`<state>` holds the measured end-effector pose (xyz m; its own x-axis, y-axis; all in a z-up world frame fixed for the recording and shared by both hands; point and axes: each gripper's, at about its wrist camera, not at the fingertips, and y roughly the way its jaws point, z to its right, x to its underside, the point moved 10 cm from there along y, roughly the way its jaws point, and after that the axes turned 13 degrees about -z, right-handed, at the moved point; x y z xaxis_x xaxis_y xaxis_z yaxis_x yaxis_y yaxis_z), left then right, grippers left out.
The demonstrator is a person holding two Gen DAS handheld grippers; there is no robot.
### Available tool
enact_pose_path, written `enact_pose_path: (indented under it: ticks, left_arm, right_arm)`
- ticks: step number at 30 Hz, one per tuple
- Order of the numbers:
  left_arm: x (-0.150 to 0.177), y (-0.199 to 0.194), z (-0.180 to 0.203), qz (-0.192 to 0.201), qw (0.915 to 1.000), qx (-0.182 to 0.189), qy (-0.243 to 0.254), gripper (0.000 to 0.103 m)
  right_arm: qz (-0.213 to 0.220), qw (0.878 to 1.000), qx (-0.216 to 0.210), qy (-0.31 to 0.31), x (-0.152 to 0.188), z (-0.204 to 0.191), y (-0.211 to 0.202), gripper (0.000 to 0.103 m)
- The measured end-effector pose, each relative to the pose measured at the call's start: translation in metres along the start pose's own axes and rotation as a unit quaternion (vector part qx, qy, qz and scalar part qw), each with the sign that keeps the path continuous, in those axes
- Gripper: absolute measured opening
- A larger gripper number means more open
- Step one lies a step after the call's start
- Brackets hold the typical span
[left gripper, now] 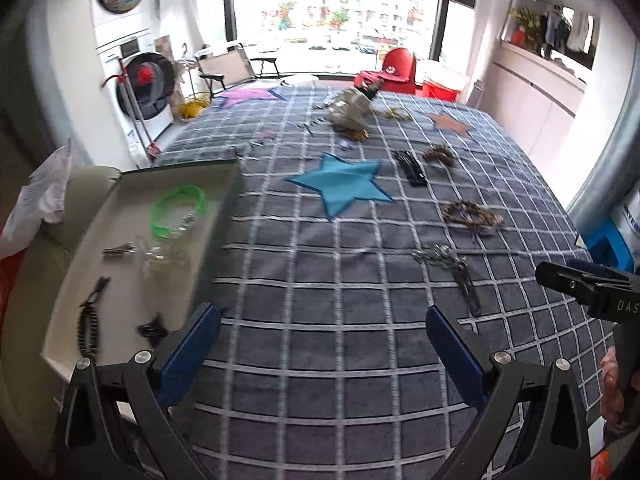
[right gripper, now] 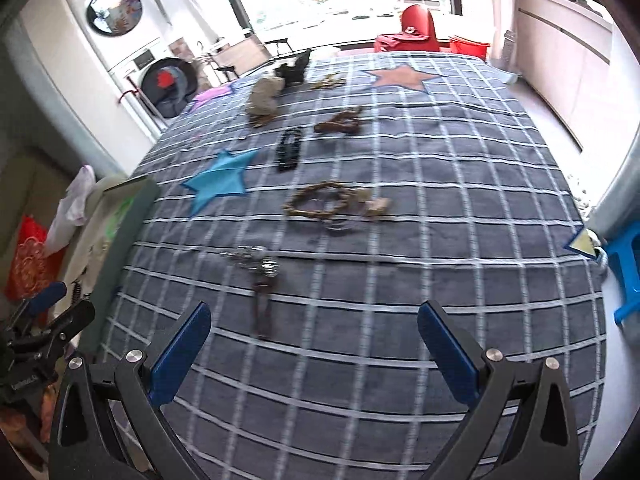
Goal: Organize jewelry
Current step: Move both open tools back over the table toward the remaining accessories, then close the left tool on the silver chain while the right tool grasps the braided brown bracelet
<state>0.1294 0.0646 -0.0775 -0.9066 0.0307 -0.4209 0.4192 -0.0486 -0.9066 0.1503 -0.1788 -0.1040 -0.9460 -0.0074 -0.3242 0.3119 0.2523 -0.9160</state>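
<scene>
Here the left gripper point(left gripper: 322, 330) hangs spread wide and empty beside the tray point(left gripper: 80, 280) of jewelry; the right gripper point(right gripper: 314, 328) gapes equally wide, holding nothing, above the silver chain point(right gripper: 256, 262) on the checked cloth point(right gripper: 440, 200).

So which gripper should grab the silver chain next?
Probably right: the open right gripper has the silver chain just ahead, while the open left gripper sits nearer the tray.
</scene>
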Motion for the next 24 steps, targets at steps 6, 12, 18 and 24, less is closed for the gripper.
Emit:
enact_pose_path:
  ticks: [6, 12, 18, 24]
  left_arm:
    - [-0.004, 0.027, 0.018, -0.016, 0.9998, -0.005, 0.012, 0.103]
    - [-0.018, 0.052, 0.030, -0.024, 0.9994, -0.001, 0.024, 0.103]
    - [-0.034, 0.079, 0.049, -0.033, 0.9977, -0.002, 0.059, 0.090]
    - [-0.038, 0.100, 0.065, -0.049, 0.9944, -0.010, 0.093, 0.079]
  right_arm:
    - [-0.007, 1.000, 0.012, 0.006, 0.002, 0.017, 0.011, 0.103]
    - [-0.013, 1.000, 0.012, 0.017, 0.001, 0.029, 0.022, 0.103]
    - [-0.016, 1.000, 0.006, 0.025, 0.001, 0.035, 0.026, 0.103]
    - [-0.014, 0.999, 0.001, 0.029, 0.000, 0.039, 0.025, 0.103]
